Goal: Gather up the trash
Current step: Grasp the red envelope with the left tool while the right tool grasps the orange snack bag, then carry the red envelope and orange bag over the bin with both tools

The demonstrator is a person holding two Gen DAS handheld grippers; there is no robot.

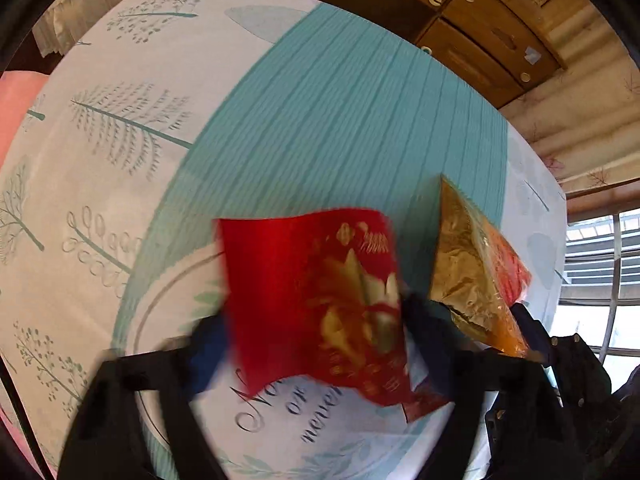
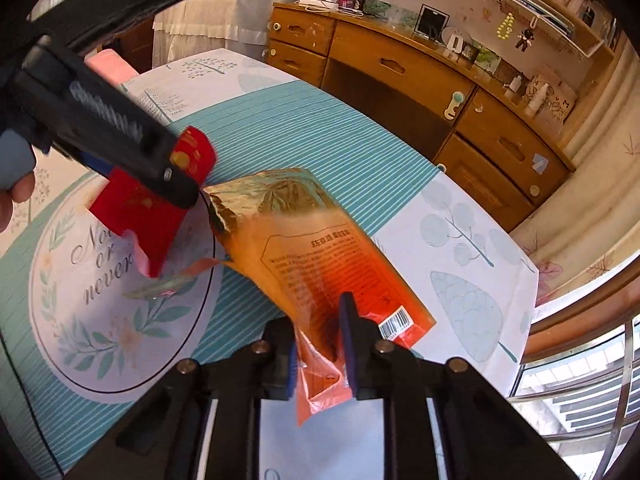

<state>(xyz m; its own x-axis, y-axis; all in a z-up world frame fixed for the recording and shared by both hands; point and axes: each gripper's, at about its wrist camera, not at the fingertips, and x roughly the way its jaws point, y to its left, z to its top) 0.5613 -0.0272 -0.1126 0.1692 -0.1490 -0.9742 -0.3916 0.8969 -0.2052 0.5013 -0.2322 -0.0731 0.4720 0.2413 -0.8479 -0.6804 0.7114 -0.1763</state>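
A red snack wrapper (image 1: 316, 304) with gold print hangs between the fingers of my left gripper (image 1: 312, 340), which looks shut on it; the view is blurred. The same wrapper (image 2: 140, 208) shows under the left gripper (image 2: 160, 176) in the right wrist view. My right gripper (image 2: 322, 344) is shut on an orange and gold foil bag (image 2: 320, 256), held above the bed. That bag (image 1: 476, 272) also shows at the right of the left wrist view, next to the red wrapper.
Below is a bed with a teal striped and white leaf-print cover (image 2: 320, 132) with a round "Now or never" motif (image 2: 104, 260). A wooden desk with drawers (image 2: 420, 80) stands beyond it. A window (image 2: 592, 380) is at the right.
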